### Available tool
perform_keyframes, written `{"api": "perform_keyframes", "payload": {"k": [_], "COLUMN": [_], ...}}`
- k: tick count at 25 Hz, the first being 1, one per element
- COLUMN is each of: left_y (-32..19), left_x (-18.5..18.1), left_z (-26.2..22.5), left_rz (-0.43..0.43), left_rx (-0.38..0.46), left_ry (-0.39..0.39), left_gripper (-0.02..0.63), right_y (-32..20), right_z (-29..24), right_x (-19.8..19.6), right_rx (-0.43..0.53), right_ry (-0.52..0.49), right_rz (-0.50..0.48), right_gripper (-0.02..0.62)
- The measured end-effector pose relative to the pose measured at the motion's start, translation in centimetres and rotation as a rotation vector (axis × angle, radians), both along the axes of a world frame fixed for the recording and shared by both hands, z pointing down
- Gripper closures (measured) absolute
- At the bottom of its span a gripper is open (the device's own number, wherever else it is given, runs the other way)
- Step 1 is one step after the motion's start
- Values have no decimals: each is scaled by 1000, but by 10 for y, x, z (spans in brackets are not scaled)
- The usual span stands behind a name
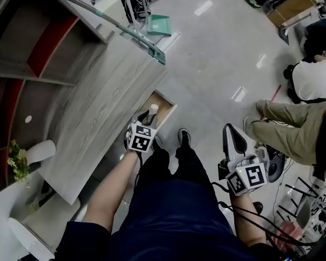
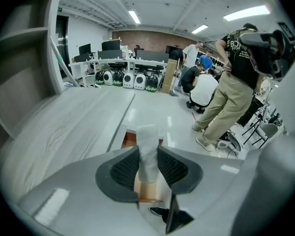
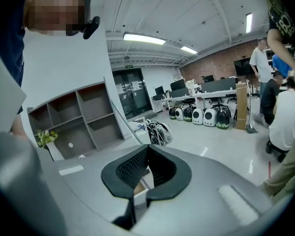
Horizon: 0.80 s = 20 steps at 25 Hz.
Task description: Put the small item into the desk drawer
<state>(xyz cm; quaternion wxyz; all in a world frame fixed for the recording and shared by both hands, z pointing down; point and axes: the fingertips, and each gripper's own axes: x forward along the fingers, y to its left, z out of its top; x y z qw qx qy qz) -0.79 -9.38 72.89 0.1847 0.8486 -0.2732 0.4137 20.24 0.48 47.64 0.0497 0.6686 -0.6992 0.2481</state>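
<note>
One small white item (image 2: 148,149) clamped in left tool (image 2: 148,167), over open drawer (image 2: 130,140).

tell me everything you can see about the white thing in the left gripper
The small white item is a pale, matte, roughly cylindrical piece, too blurred for finer detail. It runs along the jaws of the left gripper, clamped at its lower half between the black ribbed pads, with its top poking past the jaw tips. It is held over the open drawer, whose inside looks wood-brown, and touches nothing but the pads.
</note>
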Motion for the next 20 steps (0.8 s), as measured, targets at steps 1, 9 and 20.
{"api": "perform_keyframes", "payload": {"k": [1, 9, 20], "left_y": [0, 8, 10], "left_x": [2, 11, 15], "left_z": [7, 61, 118], "left_rz": [7, 80, 147], "left_rx": [-6, -38, -178], "left_ry": [-13, -141, -292], "left_gripper": [488, 488, 486], "right_y": [1, 8, 22], "right_z": [2, 20, 39], "right_x": [1, 4, 16], "right_rx": [-6, -52, -105], "right_ry": [-2, -21, -51], "right_rz": [2, 6, 33], "right_gripper": [589, 589, 589]}}
